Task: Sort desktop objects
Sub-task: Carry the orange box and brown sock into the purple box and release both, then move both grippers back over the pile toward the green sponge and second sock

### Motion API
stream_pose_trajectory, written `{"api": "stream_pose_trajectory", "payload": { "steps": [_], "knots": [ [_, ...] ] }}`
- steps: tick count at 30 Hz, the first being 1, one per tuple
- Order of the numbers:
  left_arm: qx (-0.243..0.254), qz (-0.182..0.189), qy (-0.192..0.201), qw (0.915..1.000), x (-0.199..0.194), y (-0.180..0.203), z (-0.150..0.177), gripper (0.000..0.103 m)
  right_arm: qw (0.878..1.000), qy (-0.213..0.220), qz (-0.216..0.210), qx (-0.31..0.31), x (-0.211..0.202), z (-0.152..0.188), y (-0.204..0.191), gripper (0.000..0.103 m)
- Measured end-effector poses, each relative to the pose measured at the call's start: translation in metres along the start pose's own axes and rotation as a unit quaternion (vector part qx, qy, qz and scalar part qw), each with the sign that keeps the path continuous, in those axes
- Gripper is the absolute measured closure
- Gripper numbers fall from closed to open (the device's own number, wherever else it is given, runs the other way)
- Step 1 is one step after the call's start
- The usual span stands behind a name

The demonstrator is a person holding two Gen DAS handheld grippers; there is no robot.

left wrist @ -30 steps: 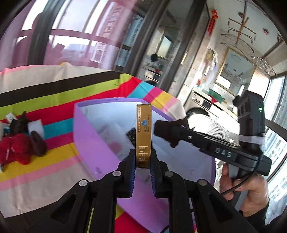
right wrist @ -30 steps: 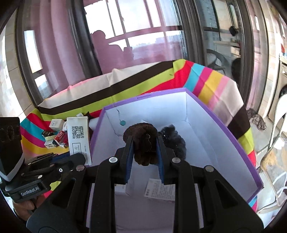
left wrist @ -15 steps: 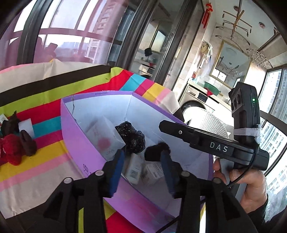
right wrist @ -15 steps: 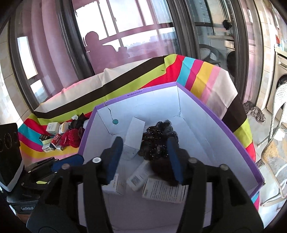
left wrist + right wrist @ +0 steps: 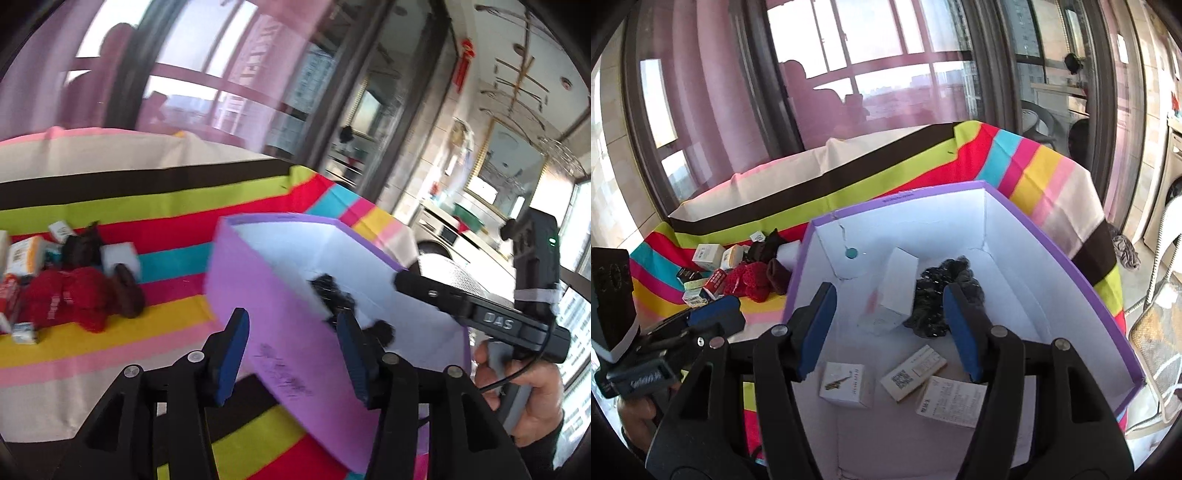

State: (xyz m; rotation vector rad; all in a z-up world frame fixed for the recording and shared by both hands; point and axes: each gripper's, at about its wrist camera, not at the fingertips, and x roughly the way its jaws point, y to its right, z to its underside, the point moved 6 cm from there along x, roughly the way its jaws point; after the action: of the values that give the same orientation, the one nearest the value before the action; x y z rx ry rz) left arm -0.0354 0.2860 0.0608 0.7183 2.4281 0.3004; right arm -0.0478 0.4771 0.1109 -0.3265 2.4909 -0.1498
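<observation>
A purple box [image 5: 1071, 266] with a white inside stands on the striped tablecloth; it also shows in the left wrist view [image 5: 266, 306]. Inside lie black scrunchies [image 5: 938, 295], a tall white carton [image 5: 897, 284] and small cartons [image 5: 846, 384]. My right gripper [image 5: 888, 328] is open and empty above the box. My left gripper [image 5: 291, 350] is open and empty by the box's near left wall. A pile of red and dark scrunchies [image 5: 74, 295] and small cartons [image 5: 22, 254] lies on the cloth to the left; the pile also shows in the right wrist view [image 5: 746, 280].
The table's far and right edges drop off under the striped cloth [image 5: 1034, 173]. Windows stand behind the table. The right gripper's body [image 5: 491, 317] reaches over the box in the left wrist view. A washing machine [image 5: 443, 236] is at the right.
Both grippers opened and let go: the gold carton and the brown scrunchie dropped into the box. Both grippers then pulled back, the left one swinging left toward the pile.
</observation>
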Motion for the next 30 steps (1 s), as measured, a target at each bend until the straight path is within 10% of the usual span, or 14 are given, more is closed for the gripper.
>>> {"api": "stream_pose_trajectory", "payload": {
  "steps": [30],
  "knots": [
    [-0.131, -0.221, 0.067, 0.9641, -0.1, -0.228, -0.007, 0.018, 0.987, -0.019, -0.096, -0.13, 0.065, -0.008, -0.172, 0.026]
  ]
}}
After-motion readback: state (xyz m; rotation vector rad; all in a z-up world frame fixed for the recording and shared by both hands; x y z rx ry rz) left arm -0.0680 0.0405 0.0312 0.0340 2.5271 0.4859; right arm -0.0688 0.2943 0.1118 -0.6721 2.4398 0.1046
